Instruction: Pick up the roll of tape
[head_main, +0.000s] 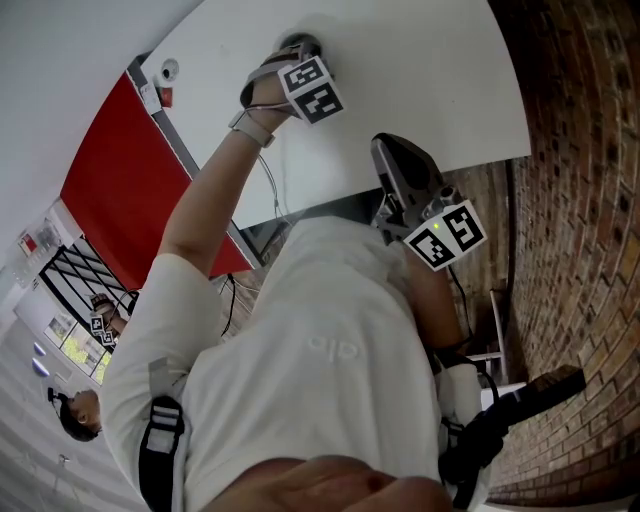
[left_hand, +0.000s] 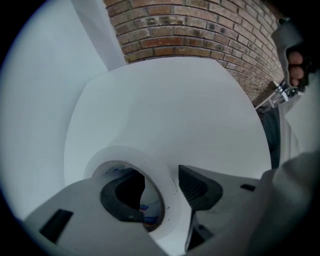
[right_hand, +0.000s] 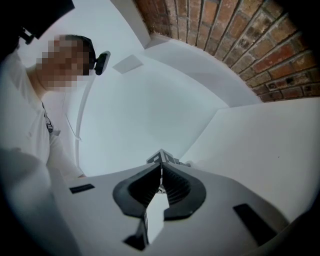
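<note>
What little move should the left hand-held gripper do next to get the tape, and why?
Probably squeeze the jaws shut. The left hand-held gripper has one jaw in the hole of the roll of tape and one outside it, so its wall sits between open jaws.

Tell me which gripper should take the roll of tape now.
Left. The left gripper points down over the roll of tape on the white table, jaws open astride its wall, one inside the core. The right gripper is shut, empty and well short of the roll.
</note>
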